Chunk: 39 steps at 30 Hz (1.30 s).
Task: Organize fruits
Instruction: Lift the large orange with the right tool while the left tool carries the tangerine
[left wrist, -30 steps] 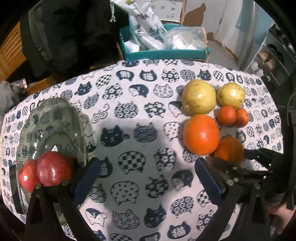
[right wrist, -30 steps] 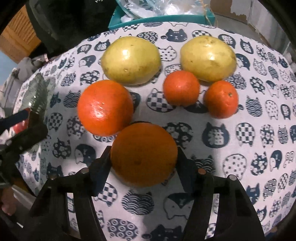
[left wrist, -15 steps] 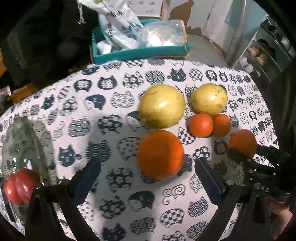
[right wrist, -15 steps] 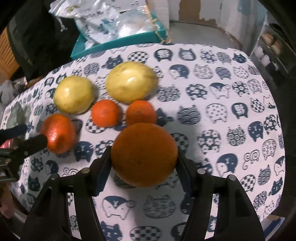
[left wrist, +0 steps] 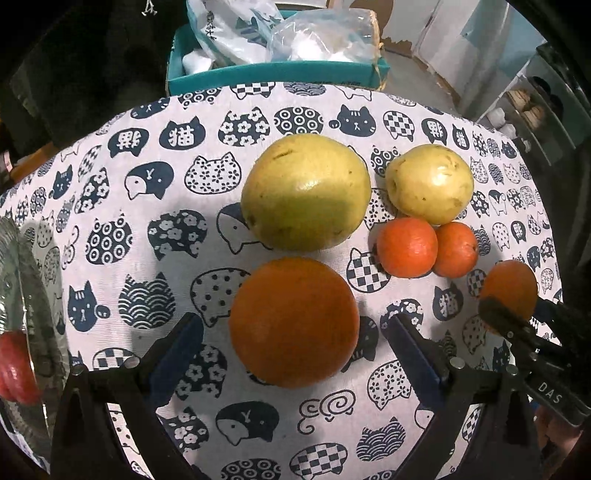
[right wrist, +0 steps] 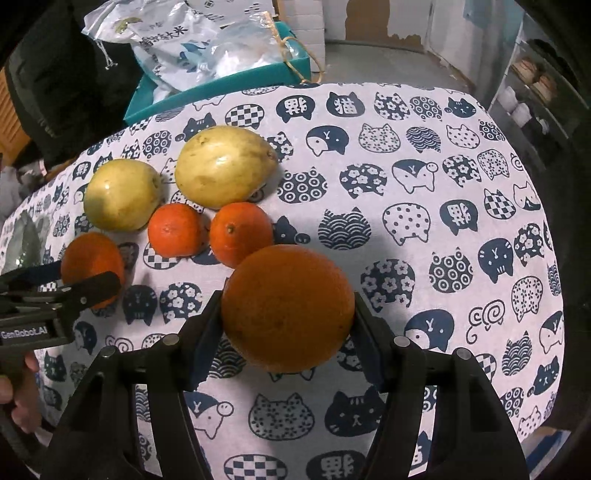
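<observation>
- Left wrist view: the left gripper (left wrist: 293, 341) points steeply down at a table spread with a cat-print cloth (left wrist: 155, 206). Its blue-padded jaws stand wide and are closing, one on each side of a large orange (left wrist: 294, 322) that lies on the cloth; the pads are clear of the peel.
- Behind that orange lies a large yellow-green fruit (left wrist: 306, 191), just beside it, with a smaller yellow-green fruit (left wrist: 430, 183) to the right.
- Two small tangerines (left wrist: 426, 247) sit touching one another, just in front of the smaller yellow-green fruit.
- At the right edge the right gripper (left wrist: 509, 314) enters, with a second large orange (left wrist: 511, 286) between its fingers.
- At the left edge, a glass bowl (left wrist: 18, 280) holds a red fruit (left wrist: 14, 369), only partly in view.
- Beyond the far edge of the table stands a teal box (left wrist: 266, 72) filled with plastic bags (left wrist: 288, 33).
- Right wrist view: the right gripper (right wrist: 288, 317) is clamped at middling width on the second large orange (right wrist: 288, 308), both pads pressed on its sides. Whether this orange rests on the cloth or is clear of it cannot be told.
- To its left lie the tangerines (right wrist: 210, 232), and behind them the two yellow-green fruits (right wrist: 173, 184).
- At the far left, the left gripper (right wrist: 79, 278) flanks the first orange (right wrist: 92, 266); a hand (right wrist: 16, 387) grips its handle.
</observation>
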Motion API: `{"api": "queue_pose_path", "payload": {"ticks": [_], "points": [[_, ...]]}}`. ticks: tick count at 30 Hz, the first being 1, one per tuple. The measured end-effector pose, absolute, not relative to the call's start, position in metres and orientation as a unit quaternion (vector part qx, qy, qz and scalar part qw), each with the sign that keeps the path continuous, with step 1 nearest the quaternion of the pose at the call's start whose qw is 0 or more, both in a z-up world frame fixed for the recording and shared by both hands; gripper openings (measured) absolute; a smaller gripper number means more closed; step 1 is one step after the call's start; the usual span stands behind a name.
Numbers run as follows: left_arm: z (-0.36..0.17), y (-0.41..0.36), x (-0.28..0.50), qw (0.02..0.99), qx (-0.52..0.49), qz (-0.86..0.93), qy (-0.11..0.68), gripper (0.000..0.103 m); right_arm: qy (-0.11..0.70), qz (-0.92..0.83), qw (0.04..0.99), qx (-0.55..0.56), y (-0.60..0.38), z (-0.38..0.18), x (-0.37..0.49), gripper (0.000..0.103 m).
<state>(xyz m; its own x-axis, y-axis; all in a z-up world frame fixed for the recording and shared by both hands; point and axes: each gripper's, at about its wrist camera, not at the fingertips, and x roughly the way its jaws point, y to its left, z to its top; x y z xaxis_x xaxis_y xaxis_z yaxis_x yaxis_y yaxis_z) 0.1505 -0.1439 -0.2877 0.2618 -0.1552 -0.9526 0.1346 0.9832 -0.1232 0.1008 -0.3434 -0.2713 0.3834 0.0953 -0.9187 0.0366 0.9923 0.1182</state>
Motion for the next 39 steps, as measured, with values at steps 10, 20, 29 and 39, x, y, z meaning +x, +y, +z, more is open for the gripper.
{"api": "queue_pose_path", "payload": {"ticks": [10,20,29,39], "points": [[-0.293,-0.141,0.149,0.788,-0.015,-0.099,0.607,0.066,0.551,0.017,0.833,0.051,-0.341,-0.267,0.102,0.065],[-0.272,-0.129,0.135,0.803,-0.008,-0.096,0.588,0.066,0.537,0.018,0.842,0.039,-0.336,-0.25,0.099,0.065],[-0.236,-0.123,0.122,0.827,-0.005,-0.1,0.554,0.065,0.518,0.02,0.855,0.029,-0.33,-0.225,0.093,0.065],[-0.194,-0.114,0.105,0.85,-0.009,-0.105,0.515,0.065,0.485,0.034,0.874,0.011,-0.314,-0.187,0.082,0.065]]}}
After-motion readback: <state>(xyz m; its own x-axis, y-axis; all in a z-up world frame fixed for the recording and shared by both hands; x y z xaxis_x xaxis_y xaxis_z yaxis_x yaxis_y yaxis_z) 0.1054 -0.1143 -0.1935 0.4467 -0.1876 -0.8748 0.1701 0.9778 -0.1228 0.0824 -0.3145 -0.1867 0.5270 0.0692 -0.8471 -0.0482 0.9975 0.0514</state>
